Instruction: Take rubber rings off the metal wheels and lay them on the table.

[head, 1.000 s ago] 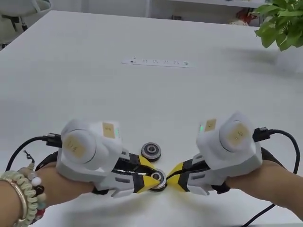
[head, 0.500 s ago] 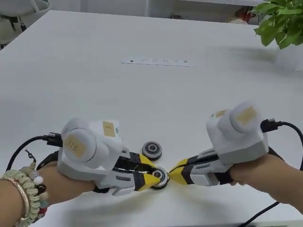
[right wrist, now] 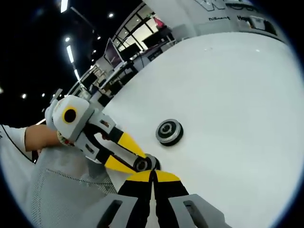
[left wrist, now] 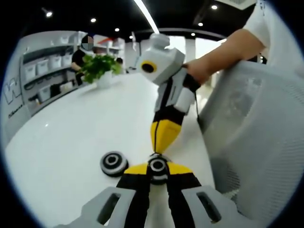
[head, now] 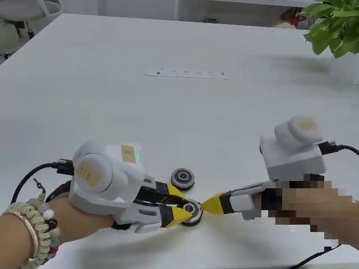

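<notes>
Wheels, two, are lying axle-up: far wheel [head: 183, 178] free, near wheel [head: 192, 211] being clamped by your left gripper [head: 183, 206], your closed right gripper [head: 207, 205] touching it.

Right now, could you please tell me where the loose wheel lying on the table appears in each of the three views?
Head view: loose wheel low centre, just beyond the clamped wheel.
Left gripper view: lower left, left of the jaws.
Right gripper view: near centre, up and right of the jaws.
Shared landmark: the clamped wheel in the left gripper, close beside it in every view.
</notes>
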`<control>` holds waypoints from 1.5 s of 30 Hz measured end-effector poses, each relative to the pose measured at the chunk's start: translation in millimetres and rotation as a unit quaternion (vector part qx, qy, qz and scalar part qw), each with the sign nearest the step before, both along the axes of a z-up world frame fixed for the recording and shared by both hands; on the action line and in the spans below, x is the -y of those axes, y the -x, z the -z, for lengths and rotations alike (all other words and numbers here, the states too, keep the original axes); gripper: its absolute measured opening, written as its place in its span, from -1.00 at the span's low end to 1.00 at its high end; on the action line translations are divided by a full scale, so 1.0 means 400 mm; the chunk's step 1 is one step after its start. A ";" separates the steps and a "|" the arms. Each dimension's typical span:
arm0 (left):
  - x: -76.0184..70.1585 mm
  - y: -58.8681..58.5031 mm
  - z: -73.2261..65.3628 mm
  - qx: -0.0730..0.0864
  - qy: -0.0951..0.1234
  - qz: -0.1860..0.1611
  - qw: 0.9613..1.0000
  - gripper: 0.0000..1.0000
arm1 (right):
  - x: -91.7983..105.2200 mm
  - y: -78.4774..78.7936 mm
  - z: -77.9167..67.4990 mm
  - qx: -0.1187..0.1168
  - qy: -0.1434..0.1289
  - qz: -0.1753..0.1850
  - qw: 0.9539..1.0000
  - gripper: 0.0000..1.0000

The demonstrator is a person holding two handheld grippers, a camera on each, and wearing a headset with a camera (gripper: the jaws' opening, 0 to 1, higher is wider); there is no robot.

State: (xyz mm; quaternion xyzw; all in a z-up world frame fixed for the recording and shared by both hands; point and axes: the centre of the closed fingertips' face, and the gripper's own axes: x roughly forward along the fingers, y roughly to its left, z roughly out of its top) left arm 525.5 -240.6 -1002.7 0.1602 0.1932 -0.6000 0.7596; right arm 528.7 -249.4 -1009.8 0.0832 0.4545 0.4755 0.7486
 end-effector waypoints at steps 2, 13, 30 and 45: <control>0.000 0.000 0.000 0.000 0.000 0.000 1.000 -0.73 | -0.002 0.004 -0.002 -0.008 -0.004 0.005 1.000 -1.00; 0.002 0.002 0.000 0.001 0.003 0.002 1.000 -0.73 | -0.003 0.010 -0.007 -0.038 -0.019 0.024 0.999 -1.00; 0.001 0.000 0.001 0.006 0.002 0.001 1.000 -0.73 | -0.012 0.011 -0.012 -0.036 -0.024 0.026 0.999 -1.00; 0.000 0.000 0.000 0.005 0.004 -0.002 1.000 -0.73 | -0.025 0.014 -0.021 -0.037 -0.034 0.024 0.998 -1.00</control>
